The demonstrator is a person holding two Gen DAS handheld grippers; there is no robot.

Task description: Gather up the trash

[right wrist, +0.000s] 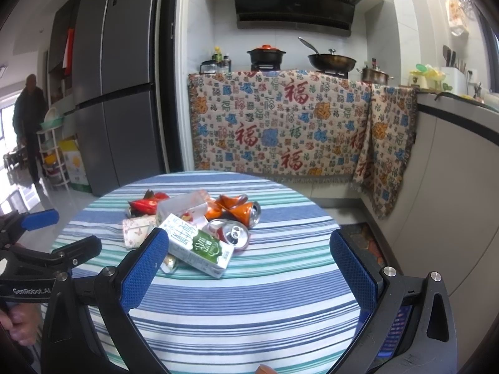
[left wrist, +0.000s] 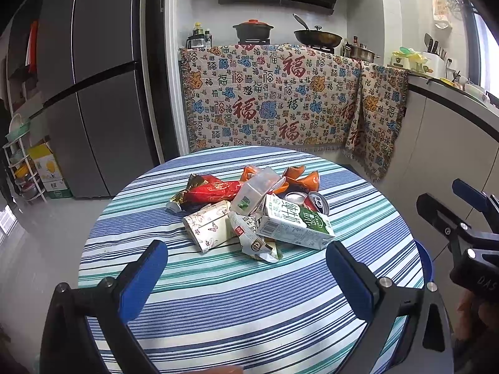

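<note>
Left gripper (left wrist: 246, 275) and right gripper (right wrist: 249, 272) hover level over the striped table (left wrist: 237, 305), fingers spread wide, empty. Trash pile (left wrist: 249, 210) mid-table. Only the right view shows a blurred, probably standing person (right wrist: 29, 124).

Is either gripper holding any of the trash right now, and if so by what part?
Nothing is held. The left gripper and right gripper are both open, short of the trash pile on the table.

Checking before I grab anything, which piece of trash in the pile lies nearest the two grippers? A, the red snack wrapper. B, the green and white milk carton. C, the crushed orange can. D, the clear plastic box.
B: the green and white milk carton lies at the pile's near edge, by the right gripper.
</note>
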